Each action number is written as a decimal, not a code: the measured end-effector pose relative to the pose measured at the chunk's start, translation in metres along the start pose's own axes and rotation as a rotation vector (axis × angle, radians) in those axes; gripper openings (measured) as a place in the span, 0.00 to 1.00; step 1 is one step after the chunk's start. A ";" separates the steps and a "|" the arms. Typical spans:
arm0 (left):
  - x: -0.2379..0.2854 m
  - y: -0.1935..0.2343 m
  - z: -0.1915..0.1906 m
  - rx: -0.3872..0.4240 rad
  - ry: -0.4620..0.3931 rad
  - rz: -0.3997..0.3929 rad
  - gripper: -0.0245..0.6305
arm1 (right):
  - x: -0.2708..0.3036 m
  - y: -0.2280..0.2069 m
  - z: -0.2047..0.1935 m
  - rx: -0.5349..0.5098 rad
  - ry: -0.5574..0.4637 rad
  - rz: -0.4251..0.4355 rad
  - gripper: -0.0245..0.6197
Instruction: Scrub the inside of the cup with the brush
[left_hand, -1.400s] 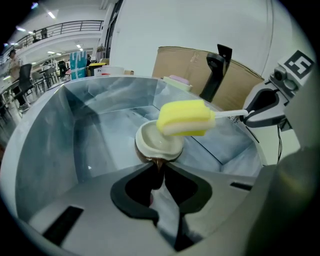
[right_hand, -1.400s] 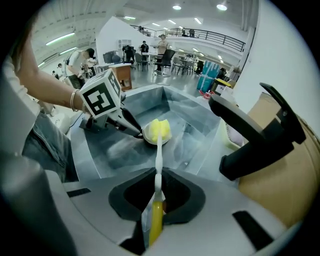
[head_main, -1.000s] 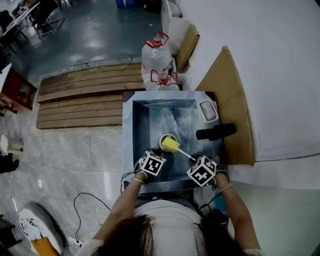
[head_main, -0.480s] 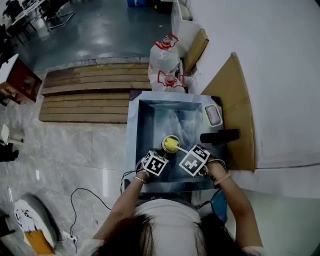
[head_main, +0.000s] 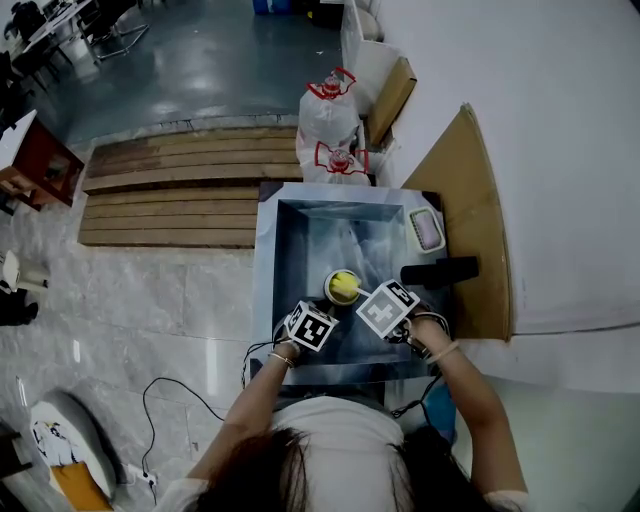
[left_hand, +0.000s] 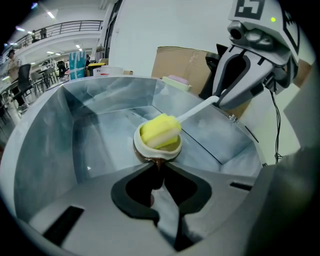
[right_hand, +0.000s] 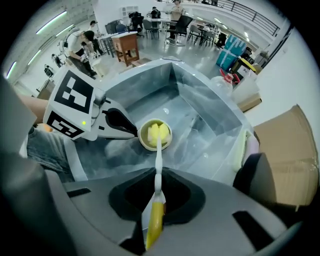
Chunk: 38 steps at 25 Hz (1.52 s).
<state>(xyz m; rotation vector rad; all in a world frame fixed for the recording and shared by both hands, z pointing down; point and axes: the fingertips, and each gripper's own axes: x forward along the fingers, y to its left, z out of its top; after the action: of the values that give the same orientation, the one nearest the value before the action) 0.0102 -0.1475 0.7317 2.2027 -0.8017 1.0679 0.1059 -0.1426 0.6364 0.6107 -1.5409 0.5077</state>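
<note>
Into the cup (left_hand: 143, 150), the brush (right_hand: 158, 165) apparently slants downward.

In steel sink (head_main: 298, 245), one cup (head_main: 329, 292)

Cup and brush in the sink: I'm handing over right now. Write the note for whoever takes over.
Left tongs: shut on the cup at its near rim, upright in the sink.
Right tongs: shut on the brush handle, pointing down.
Done: yellow brush head is inside the cup.
To do: scrub the inner wall and bottom, then lift the brush out. Cleanliness cannot be judged from here.
</note>
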 end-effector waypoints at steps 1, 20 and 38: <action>-0.001 -0.001 0.001 -0.001 -0.002 -0.002 0.14 | 0.001 0.000 -0.002 0.010 0.008 -0.001 0.12; -0.002 0.000 0.000 -0.004 0.004 -0.005 0.14 | -0.009 0.017 0.017 -0.067 0.046 0.020 0.12; -0.002 -0.001 0.000 -0.014 -0.001 -0.012 0.14 | 0.000 0.023 0.004 -0.124 0.119 -0.037 0.12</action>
<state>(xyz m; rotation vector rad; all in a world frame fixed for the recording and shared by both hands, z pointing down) 0.0098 -0.1465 0.7295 2.1945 -0.7928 1.0520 0.0880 -0.1273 0.6370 0.5038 -1.4344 0.4093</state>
